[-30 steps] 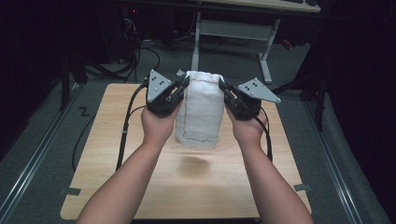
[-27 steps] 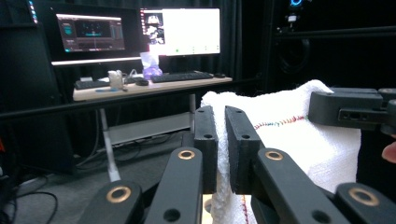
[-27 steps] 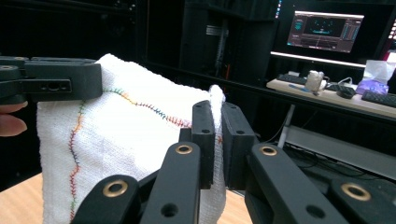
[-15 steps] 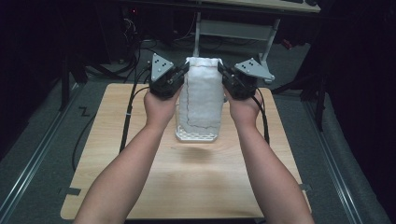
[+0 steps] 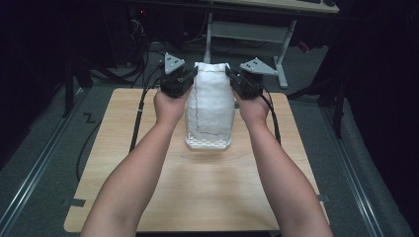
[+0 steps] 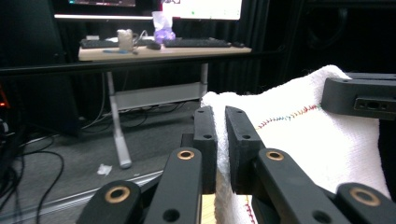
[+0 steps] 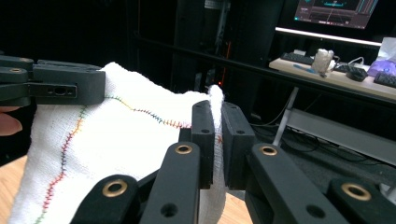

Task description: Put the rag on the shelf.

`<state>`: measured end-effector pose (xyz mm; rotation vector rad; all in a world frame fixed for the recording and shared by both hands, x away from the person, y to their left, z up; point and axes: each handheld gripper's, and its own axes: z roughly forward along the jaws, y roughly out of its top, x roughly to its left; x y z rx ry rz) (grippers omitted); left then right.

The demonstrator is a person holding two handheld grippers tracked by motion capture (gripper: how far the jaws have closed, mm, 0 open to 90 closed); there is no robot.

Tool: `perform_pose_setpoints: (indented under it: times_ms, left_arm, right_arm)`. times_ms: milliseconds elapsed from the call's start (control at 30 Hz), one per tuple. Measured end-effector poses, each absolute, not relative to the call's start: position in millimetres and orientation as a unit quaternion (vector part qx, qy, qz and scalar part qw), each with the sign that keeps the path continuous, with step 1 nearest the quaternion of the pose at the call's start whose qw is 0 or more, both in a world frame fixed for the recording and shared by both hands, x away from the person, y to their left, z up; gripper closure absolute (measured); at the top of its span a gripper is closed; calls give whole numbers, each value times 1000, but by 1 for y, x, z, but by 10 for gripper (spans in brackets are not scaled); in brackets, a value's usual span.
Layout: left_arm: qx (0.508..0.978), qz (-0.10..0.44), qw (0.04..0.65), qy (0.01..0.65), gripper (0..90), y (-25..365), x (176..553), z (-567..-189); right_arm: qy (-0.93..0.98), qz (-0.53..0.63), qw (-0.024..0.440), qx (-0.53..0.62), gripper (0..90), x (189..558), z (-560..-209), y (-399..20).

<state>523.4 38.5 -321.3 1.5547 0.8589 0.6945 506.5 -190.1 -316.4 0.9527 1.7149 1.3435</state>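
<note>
Left gripper (image 6: 221, 149) first: its two black jaws are pinched almost together, and a fold of the white towel (image 6: 299, 144) is caught between the pads, the cloth bulging out past the tips. Same story on the right gripper (image 7: 218, 144), jaws nearly closed with a thin edge of that towel (image 7: 116, 154) squeezed upright in the narrow slot between them. In the left gripper view the right gripper's body sits at the far right edge on the towel's other top corner; in the right gripper view the left one clamps the cloth at the upper left, a fingertip just below it.

From the high view, the left gripper (image 5: 190, 79) has the towel's upper left corner and the right gripper (image 5: 232, 79) has the upper right corner, so the towel (image 5: 210, 111) hangs between them as a tall white panel, a line of coloured stitching running down it and across near the bottom. Its lower edge sits over the middle of the wooden table (image 5: 197, 197), towards the far half; whether it touches the wood, I can't tell. Both forearms reach in from the near side, one either side of the cloth.

Out past the table's far edge, a desk (image 6: 163, 51) with a keyboard and monitors, cables trailing on the grey floor
</note>
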Motion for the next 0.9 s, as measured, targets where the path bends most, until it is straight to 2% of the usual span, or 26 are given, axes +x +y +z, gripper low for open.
perform_pose_setpoints:
  times_ms: [200, 400, 467, 533, 700, 900]
  left_arm:
    - [669, 263, 568, 401, 834, 38, 542, -334]
    - [690, 256, 536, 413, 820, 33, 551, -355]
    - [695, 247, 534, 415, 750, 32, 552, -358]
    - [697, 236, 534, 417, 660, 33, 553, -359]
    - [702, 243, 530, 409, 615, 35, 549, -359]
    - [699, 244, 535, 406, 608, 38, 542, -359]
  right_arm:
    - [680, 505, 361, 391, 852, 525, -327, -189]
    - [696, 478, 357, 399, 823, 535, -344, -185]
    - [694, 476, 359, 403, 747, 537, -349, -185]
    - [698, 476, 349, 407, 712, 539, -352, -185]
    - [707, 466, 349, 402, 692, 536, -354, -183]
    - [712, 461, 349, 399, 662, 533, -354, -180]
